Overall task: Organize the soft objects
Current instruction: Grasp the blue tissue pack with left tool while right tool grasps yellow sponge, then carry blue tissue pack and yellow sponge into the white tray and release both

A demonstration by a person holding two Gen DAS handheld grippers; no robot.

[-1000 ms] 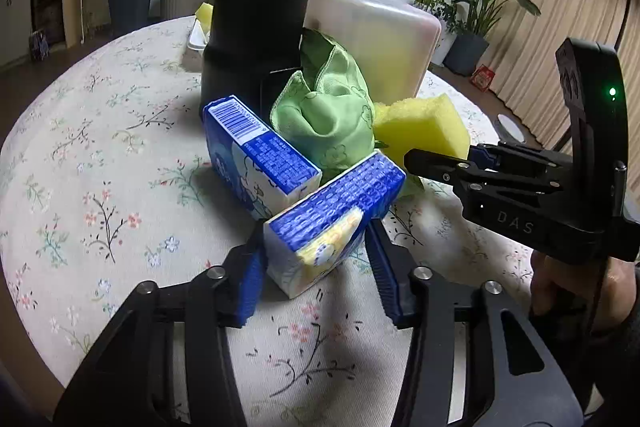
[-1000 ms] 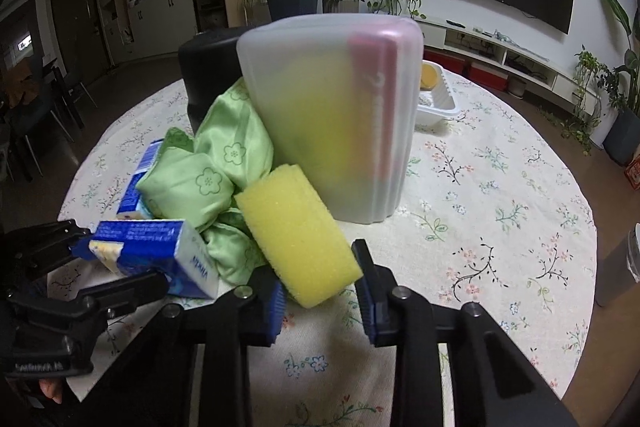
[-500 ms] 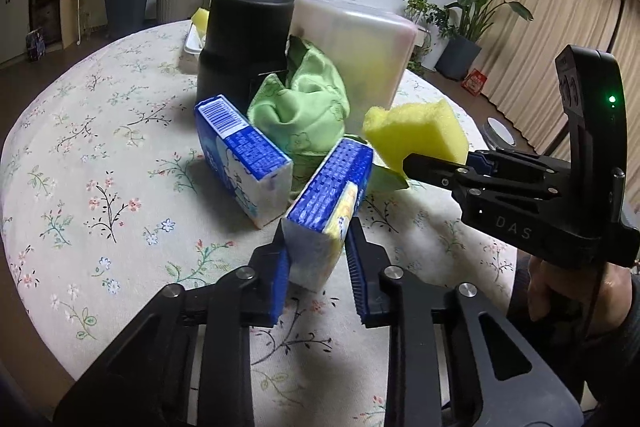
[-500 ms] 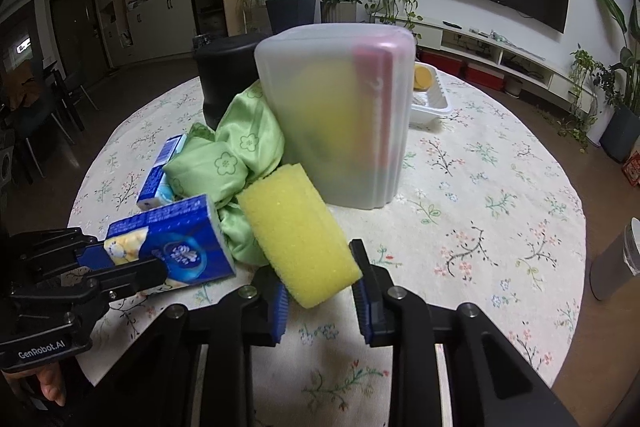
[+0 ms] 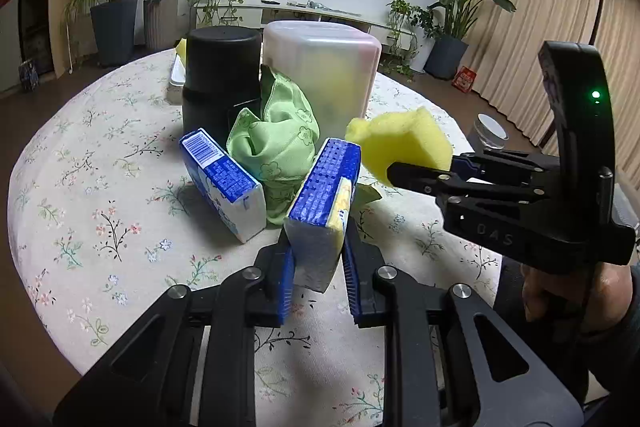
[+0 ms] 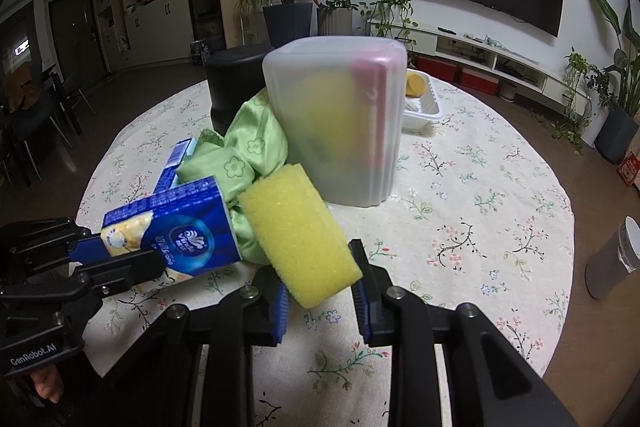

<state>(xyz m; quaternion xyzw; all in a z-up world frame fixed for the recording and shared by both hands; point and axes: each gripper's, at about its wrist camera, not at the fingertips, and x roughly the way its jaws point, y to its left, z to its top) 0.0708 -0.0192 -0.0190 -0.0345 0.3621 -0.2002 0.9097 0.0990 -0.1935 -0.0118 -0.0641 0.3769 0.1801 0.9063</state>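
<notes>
Blue tissue pack (image 5: 320, 203) pinched in the left tongs (image 5: 318, 277), yellow sponge (image 6: 298, 233) squeezed in the right tongs (image 6: 320, 301).

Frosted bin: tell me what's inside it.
Through the frosted bin wall, a yellow mass and a pink strip along one side show, plus something dark low down. The wall blurs them, so what they are cannot be told, and the bin's far side is hidden.

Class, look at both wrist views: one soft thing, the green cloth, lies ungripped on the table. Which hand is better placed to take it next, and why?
Neither is free: the left gripper clamps a tissue pack, the right gripper a yellow sponge. Left probably, once emptied; the green cloth lies just beyond its fingers.
</notes>
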